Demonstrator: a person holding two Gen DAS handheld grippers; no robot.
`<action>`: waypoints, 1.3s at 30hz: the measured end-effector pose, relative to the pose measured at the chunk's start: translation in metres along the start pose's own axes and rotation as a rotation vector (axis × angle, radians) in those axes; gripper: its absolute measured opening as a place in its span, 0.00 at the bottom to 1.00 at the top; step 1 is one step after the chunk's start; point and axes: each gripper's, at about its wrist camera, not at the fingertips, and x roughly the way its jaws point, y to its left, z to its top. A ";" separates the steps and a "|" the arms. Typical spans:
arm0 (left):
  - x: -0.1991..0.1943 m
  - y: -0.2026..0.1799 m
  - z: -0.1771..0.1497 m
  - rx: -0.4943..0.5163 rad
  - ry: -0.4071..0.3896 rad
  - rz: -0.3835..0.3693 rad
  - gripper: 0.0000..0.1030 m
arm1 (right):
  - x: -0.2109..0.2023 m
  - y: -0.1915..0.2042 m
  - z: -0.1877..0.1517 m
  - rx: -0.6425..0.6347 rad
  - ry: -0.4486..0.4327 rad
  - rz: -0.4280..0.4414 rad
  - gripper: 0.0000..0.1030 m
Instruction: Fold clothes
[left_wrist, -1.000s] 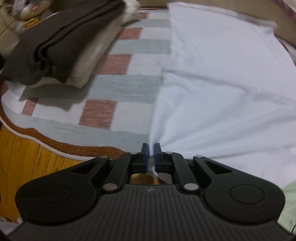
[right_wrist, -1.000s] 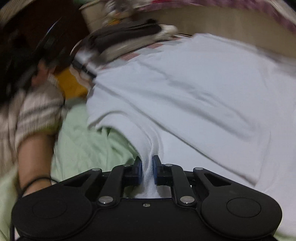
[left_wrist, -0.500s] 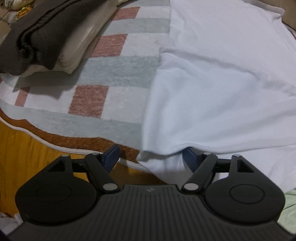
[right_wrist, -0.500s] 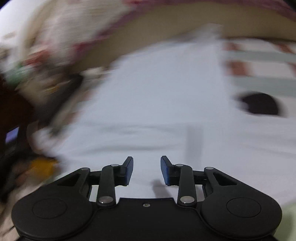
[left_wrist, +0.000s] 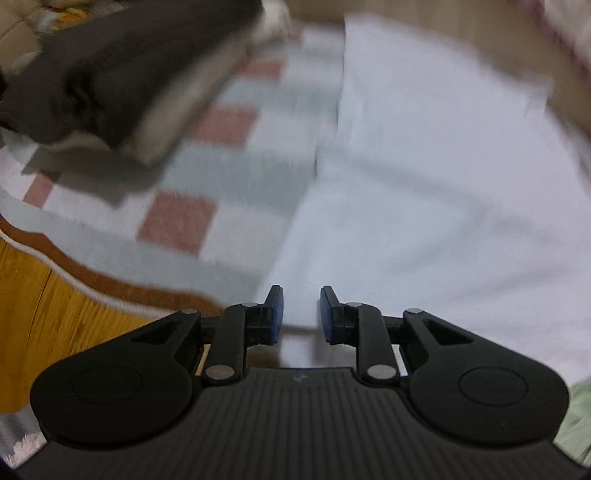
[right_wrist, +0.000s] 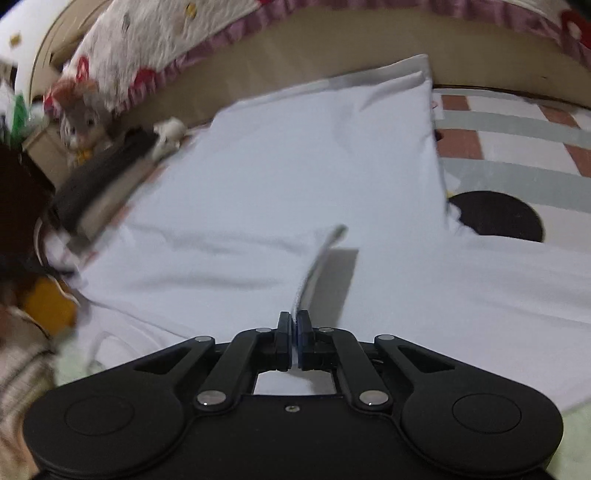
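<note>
A white shirt (left_wrist: 424, 184) lies spread flat on a checked rug (left_wrist: 221, 177). My left gripper (left_wrist: 300, 314) hovers at the shirt's near left corner. Its jaws are closing with a gap still between the blue pads (left_wrist: 275, 314); the white edge lies between them, unpressed. In the right wrist view the same shirt (right_wrist: 295, 166) fills the middle. My right gripper (right_wrist: 294, 334) is shut on a pinched ridge of its cloth, which runs up and away from the jaws.
A folded stack, dark brown garment (left_wrist: 122, 66) on a beige one, sits on the rug at the far left, also seen as the stack (right_wrist: 103, 173). Wooden floor (left_wrist: 37, 302) borders the rug. A stuffed toy (right_wrist: 81, 122), a dark round patch (right_wrist: 495, 214) and a striped sleeve (right_wrist: 18, 369) show.
My left jaws let go of the shirt's edge, opened wide, then narrowed again. My right gripper released the hem, swung across the shirt, opened, and has shut on a ridge of cloth.
</note>
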 end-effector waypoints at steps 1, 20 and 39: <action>0.004 -0.005 0.001 0.021 0.018 0.016 0.26 | -0.004 -0.003 0.000 0.011 0.003 -0.014 0.05; -0.038 -0.061 -0.007 0.121 -0.196 0.087 0.52 | -0.053 -0.067 -0.021 0.139 -0.103 -0.236 0.12; -0.030 -0.398 -0.059 0.698 -0.219 -0.545 0.52 | -0.135 -0.279 -0.110 0.936 -0.237 -0.096 0.52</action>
